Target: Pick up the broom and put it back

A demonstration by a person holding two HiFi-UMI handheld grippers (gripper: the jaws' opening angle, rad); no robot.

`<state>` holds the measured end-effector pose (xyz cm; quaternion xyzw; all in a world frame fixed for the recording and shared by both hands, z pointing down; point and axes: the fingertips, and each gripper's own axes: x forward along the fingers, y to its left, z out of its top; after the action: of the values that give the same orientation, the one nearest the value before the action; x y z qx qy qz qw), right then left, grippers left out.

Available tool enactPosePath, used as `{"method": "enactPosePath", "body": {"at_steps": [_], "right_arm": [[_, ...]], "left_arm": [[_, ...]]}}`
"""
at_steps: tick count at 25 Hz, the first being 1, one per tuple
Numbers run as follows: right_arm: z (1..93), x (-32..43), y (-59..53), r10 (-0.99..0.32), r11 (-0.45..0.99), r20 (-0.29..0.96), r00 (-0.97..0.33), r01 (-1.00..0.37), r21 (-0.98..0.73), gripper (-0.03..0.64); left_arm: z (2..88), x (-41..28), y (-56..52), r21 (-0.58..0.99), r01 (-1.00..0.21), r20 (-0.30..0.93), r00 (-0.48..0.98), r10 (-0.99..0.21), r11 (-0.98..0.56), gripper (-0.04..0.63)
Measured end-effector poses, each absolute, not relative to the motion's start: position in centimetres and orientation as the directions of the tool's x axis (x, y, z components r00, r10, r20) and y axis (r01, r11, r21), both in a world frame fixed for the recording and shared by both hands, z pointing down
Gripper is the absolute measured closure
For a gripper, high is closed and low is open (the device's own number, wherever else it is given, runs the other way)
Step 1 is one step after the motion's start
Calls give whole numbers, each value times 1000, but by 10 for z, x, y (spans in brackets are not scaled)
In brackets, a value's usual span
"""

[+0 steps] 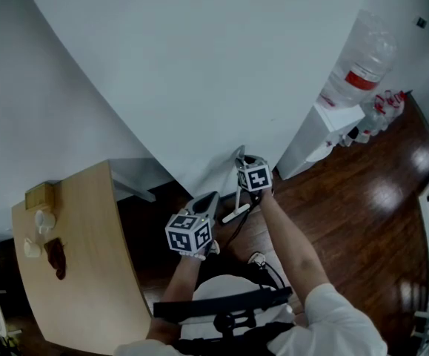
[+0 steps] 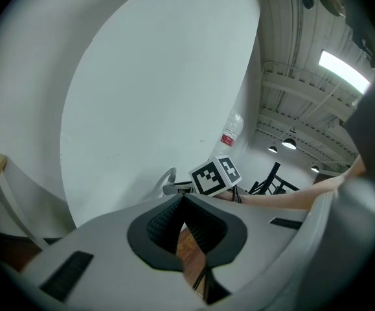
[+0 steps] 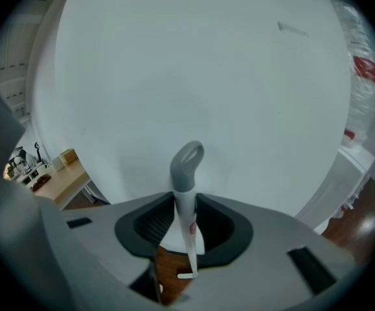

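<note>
Right claw (image 3: 186, 196): closed on the broom handle (image 3: 188, 164), as I read it.
Left claw (image 2: 182, 197): shut, empty, at 7 o'clock of it.
Progress: broom upright, wall (image 3: 174, 76) at 12 o'clock; release remains, I judge.

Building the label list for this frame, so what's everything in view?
wall: one, white, ahead
broom: one, grey loop handle on a white shaft, upright before the wall
table: one, light wood, left
box: one, wooden, table's far end
small items: about three, white and dark red, on the table by the box; too small to identify
water dispenser: one, white, right, by the wall
bottle: one, clear with a red label, atop the dispenser
floor: dark glossy wood
left gripper: one, grey, jaws together, empty
right gripper: one, grey, shut on the broom
arms: two, bare, bottom centre
</note>
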<state>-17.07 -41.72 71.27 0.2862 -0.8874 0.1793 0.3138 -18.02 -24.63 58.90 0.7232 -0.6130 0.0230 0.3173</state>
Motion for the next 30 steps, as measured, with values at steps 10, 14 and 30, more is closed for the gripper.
{"method": "enactPosePath", "body": {"at_steps": [10, 14, 30], "right_arm": [[698, -154, -411, -407, 768, 636, -656, -622, -150, 445], [675, -119, -394, -415, 781, 589, -693, -604, -159, 509], [604, 31, -311, -433, 771, 402, -807, -562, -299, 597]], "left_arm": [[596, -172, -244, 434, -900, 435, 239, -868, -30, 606], [593, -166, -250, 434, -901, 425, 222, -877, -17, 606], [598, -62, -218, 429, -903, 440, 216, -871, -7, 606]]}}
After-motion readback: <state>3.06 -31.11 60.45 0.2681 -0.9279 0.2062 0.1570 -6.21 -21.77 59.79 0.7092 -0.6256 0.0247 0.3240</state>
